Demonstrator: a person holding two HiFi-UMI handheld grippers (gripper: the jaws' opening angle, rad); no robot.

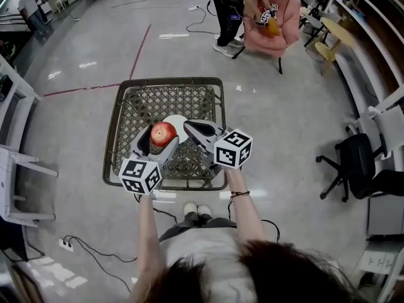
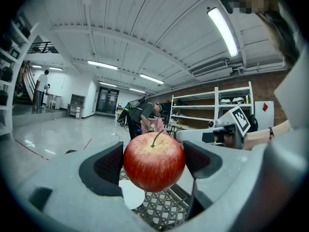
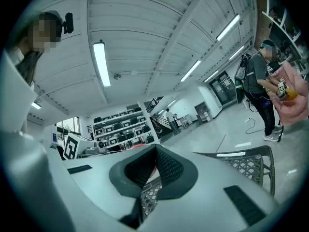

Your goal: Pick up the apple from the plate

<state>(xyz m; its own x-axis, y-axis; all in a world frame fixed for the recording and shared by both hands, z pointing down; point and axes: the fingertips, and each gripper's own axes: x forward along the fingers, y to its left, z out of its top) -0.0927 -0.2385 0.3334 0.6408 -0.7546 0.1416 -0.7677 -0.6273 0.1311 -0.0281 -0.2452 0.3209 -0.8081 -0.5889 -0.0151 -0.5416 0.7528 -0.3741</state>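
Observation:
A red apple point(image 1: 163, 133) hangs just above the wire-mesh table point(image 1: 121, 115), held between the pads of my left gripper point(image 1: 161, 139), which is shut on it. In the left gripper view the apple point(image 2: 154, 162) fills the gap between the dark pads point(image 2: 109, 166), stem up. The white plate point(image 1: 177, 121) lies bare on the mesh right behind the apple, and shows below it as the plate point(image 2: 129, 197). My right gripper point(image 1: 189, 127) sits beside the apple on its right, over the plate's edge. Its jaws are shut with nothing between them in the right gripper view point(image 3: 155, 152).
The mesh table's raised rim point(image 3: 251, 166) runs around the plate. A person point(image 1: 235, 5) bends over a pink chair point(image 1: 273, 19) at the back. A black office chair point(image 1: 356, 166) stands at the right, white shelving point(image 1: 16, 163) at the left, and cables point(image 1: 95, 251) lie on the floor.

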